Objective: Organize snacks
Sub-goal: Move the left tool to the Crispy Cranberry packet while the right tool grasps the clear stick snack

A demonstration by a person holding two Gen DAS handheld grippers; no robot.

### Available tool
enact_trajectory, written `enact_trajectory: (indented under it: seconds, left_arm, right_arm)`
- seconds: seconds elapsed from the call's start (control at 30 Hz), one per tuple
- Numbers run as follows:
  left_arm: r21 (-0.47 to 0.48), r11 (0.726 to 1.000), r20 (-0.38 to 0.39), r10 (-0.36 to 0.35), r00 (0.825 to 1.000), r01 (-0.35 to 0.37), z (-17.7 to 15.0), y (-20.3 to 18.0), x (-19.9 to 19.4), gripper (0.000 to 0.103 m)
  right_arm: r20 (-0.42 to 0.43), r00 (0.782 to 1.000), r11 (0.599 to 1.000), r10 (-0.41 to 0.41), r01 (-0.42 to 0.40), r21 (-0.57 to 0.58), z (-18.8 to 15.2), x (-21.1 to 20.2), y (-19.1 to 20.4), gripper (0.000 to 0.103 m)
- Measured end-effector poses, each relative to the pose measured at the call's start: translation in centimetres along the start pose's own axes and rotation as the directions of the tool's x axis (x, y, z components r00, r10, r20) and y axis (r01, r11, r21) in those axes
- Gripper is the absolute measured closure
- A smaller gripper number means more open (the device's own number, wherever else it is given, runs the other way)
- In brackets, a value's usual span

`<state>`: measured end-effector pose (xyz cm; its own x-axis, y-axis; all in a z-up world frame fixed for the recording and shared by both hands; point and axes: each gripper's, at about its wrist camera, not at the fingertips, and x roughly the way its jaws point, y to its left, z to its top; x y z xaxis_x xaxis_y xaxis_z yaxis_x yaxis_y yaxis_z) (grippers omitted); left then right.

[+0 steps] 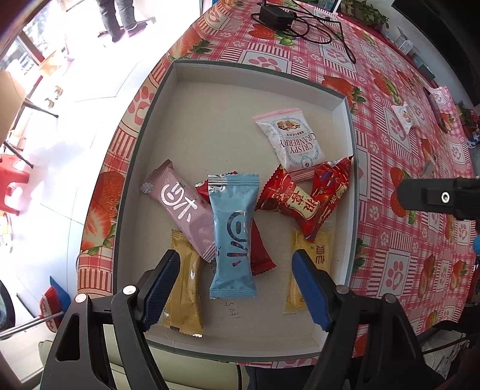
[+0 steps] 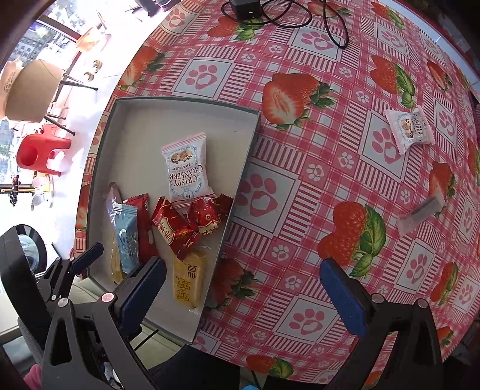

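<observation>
My left wrist camera looks almost straight down into the tray (image 1: 156, 99), close above it, so the tray fills the middle of the view and my left gripper (image 1: 237, 288) frames its near end. My right wrist camera sits beside the tray's right wall, tilted steeply down at the tabletop (image 2: 315, 186); there the tray (image 2: 180, 103) lies left of centre. Both views share the tray, the cranberry packet (image 1: 289, 139) (image 2: 186, 166) inside it and the black adapter (image 1: 274, 15) (image 2: 244, 9) beyond its far end.

Snack packets (image 1: 234, 234) crowd the tray's (image 1: 168, 99) near half; far half bare.
</observation>
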<state>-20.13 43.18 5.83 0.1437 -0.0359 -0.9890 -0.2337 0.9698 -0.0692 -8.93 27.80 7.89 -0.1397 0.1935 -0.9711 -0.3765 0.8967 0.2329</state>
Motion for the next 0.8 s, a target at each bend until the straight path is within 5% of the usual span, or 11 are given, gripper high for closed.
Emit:
enact_trajectory:
  seconds: [0.47, 0.8]
  left_arm:
    - [0.187, 0.978, -0.06, -0.083, 0.995, 0.093, 1.7, -6.9, -0.3, 0.023]
    - [0.188, 0.976, -0.104, -0.088, 0.991, 0.107, 2.7, -12.0, -1.2, 0.023]
  right_arm:
    - [-0.069, 0.998, 0.959, -0.009, 0.028, 0.283, -3.8, 2.1, -12.1, 0.0]
    - [-0.014, 0.998, 0.826, 0.062, -0.043, 0.562, -1.8, 2.4, -24.3, 0.0]
